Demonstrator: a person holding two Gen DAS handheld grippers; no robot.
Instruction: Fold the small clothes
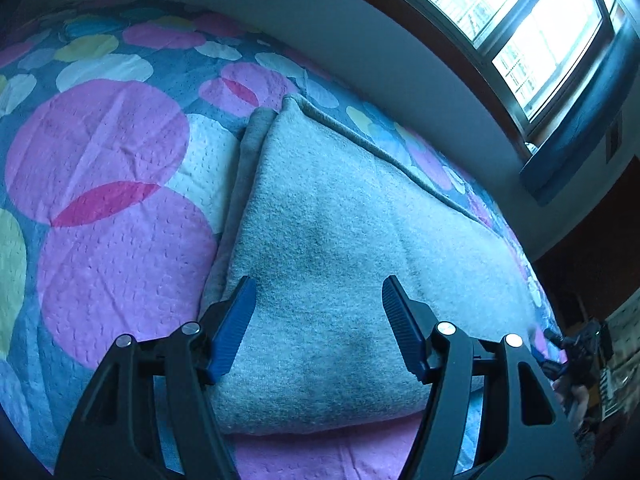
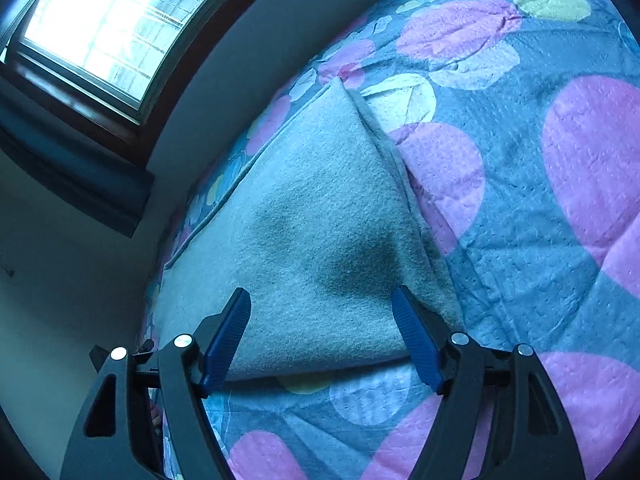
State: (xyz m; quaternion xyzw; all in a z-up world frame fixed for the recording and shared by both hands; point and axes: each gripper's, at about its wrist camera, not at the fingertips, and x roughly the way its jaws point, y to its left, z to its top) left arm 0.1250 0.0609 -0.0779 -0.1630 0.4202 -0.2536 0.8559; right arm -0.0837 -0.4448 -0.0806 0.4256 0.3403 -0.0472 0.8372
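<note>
Fuzzy matt grey cloth [image 1: 328, 240] lies on the dimpled quilted bedspread [image 1: 120, 272]; tongs [image 1: 318, 300] have ribbed blue plastic pads [image 1: 236, 324].

Home bedroom. Bed w/ quilted bedspread [image 1: 112, 264], printed in pink, white & yellow circles on blue-grey, fills both views; painted wall [image 1: 360, 40] runs alongside; window [image 2: 108, 28] w/ dark frame, daylight behind, sits above it.

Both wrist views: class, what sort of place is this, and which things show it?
Probably a bedroom: a dotted quilt covers a bed-like surface, a grey garment lies folded on it, and a window is set in the wall beside it.
</note>
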